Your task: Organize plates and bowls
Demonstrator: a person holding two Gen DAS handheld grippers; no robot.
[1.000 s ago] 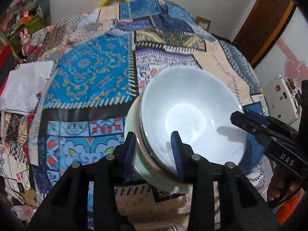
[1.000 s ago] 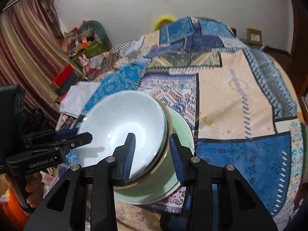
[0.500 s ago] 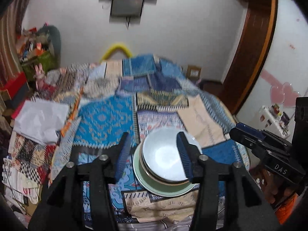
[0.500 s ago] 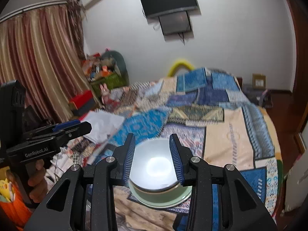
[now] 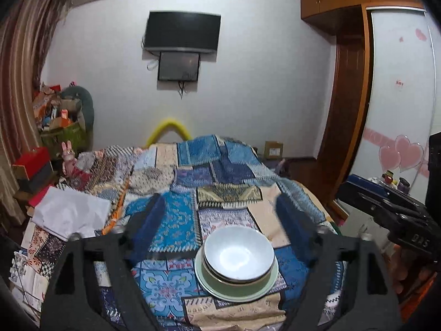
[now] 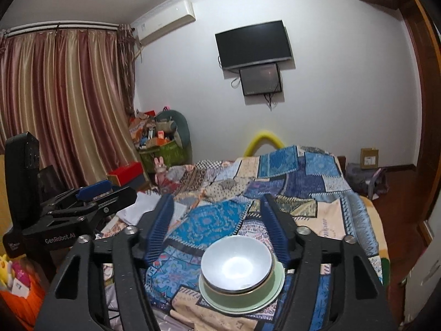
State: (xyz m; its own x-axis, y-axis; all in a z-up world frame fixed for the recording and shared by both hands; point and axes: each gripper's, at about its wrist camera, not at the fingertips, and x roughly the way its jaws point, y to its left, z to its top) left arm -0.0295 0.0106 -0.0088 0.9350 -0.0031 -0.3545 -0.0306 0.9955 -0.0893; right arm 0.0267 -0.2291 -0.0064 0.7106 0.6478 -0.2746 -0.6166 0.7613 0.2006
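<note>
A stack of white bowls sits in a pale green plate near the front edge of the bed. It also shows in the right wrist view, bowls on the green plate. My left gripper is open and empty, pulled back well above and behind the stack. My right gripper is open and empty, also held back from the stack. Each gripper shows at the edge of the other's view.
The stack rests on a blue patchwork bedspread. White papers lie at the bed's left edge. A cluttered corner with boxes and a curtain stands left. A wooden wardrobe stands right.
Both grippers have drawn back and up from the bowl stack. They straddled its rim one second ago. Their jaws have opened wider. The stack stays put.
</note>
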